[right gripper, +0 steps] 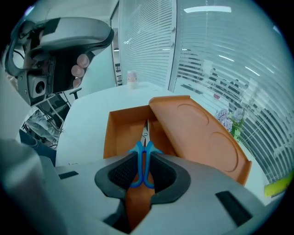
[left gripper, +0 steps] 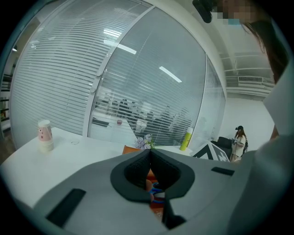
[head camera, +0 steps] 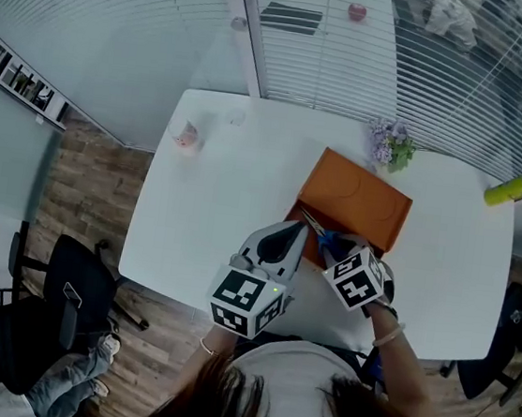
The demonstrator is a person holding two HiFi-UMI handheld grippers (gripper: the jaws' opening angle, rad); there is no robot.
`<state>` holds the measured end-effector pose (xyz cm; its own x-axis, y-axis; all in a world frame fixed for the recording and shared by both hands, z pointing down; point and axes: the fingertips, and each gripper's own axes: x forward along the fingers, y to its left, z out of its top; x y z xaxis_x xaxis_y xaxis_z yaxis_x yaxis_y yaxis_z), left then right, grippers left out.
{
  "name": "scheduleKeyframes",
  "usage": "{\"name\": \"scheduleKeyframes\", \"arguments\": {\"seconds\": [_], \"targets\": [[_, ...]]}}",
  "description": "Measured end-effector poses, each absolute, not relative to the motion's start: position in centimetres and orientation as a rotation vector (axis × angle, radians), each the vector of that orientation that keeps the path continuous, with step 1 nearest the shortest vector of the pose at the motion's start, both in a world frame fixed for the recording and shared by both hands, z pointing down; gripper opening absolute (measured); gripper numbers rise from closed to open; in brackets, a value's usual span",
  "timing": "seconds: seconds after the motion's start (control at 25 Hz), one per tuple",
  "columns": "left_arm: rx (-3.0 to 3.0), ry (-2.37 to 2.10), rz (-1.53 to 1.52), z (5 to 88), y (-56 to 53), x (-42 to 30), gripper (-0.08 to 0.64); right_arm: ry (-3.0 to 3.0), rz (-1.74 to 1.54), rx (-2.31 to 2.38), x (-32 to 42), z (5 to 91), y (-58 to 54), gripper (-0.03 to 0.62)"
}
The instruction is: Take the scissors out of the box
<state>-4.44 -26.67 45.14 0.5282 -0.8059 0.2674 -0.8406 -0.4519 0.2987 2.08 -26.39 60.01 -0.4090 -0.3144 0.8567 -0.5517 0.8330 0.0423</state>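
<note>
Both grippers hang at the near end of the shallow orange rectangular box (right gripper: 111, 133) on the white tabletop (head camera: 215, 197). The right gripper (right gripper: 143, 155) points steeply down into it. Its jaws are partly closed, and the ribbed pads press on either side of the blue plastic handle loops of the small steel-bladed scissors (right gripper: 140, 163) — a grip on the handles, not the blades. The left gripper (left gripper: 149, 153) is held nearly level just beside it, jaws together with nothing between them.

The scissors lie lengthwise in the box, blades pointing toward its far end. Beside them is the orange lid (right gripper: 197, 133), which leans open on the right in the right gripper view. Whether they have left the box floor yet cannot be told.

The step in hand looks like the grasp itself, made and ready to lift. The next move calls for a straight rise, high enough for the blade tips to clear the box walls and the tilted lid — the handles are slim and smooth, so the scissors may swing or slip in the pads if pulled out fast. The left gripper could steady the box should it rise along.
</note>
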Motion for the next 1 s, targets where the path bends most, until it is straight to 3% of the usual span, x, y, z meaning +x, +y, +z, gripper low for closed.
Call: {"name": "scheduleKeyframes", "arguments": {"seconds": [1.0], "targets": [[2.439,-1.462,0.093,41.2,-23.4,-3.6,0.018,-2.248,0.188,0.822,3.3,50.7,-23.4,0.11]]}}
